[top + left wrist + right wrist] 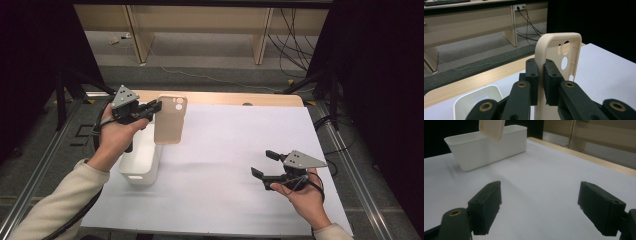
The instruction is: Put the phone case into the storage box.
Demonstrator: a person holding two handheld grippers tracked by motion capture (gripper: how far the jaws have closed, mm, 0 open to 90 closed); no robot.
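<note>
Beige phone case (pixel 554 47): smooth matt plastic, soft sheen. White bin (pixel 486 147): smooth, slightly glossy plastic. Pale wood-grain table (pixel 225 98), upper middle, under matt white paper sheet (pixel 235 165). Matt black plastic left gripper (pixel 541 75), brass-coloured pivot rings.

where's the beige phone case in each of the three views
High view: phone case upper left of centre, held upright by the left gripper.
Left gripper view: centre, pinched by one edge between the jaws.
Right gripper view: its lower end at the top edge, left.
Shared landmark: the white bin beside it.
</note>
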